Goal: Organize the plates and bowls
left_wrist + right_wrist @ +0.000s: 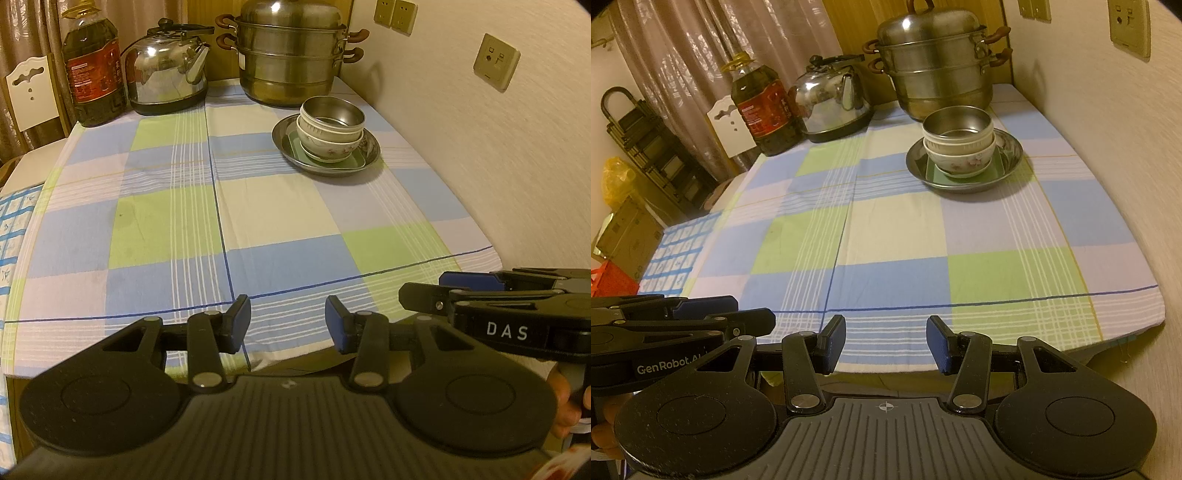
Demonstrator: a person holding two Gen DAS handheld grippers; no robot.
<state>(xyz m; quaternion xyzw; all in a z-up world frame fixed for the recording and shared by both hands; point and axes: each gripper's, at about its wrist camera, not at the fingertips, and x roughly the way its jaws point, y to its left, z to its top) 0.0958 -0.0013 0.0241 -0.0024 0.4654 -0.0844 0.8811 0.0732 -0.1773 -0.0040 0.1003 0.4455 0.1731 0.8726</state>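
L gripper (287, 323) & R gripper (885, 344) sat side by side at near table edge, jaws apart, nothing held. Far right, near wall: bowls (331, 127) nested on green dish (354, 159) inside steel plate (373, 146), prob. stacked to save space.

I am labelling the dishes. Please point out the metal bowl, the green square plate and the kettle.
metal bowl (960, 122): right wrist view, inner wall.
green square plate (999, 166): right wrist view, right edge.
kettle (162, 70): left wrist view, shiny body.
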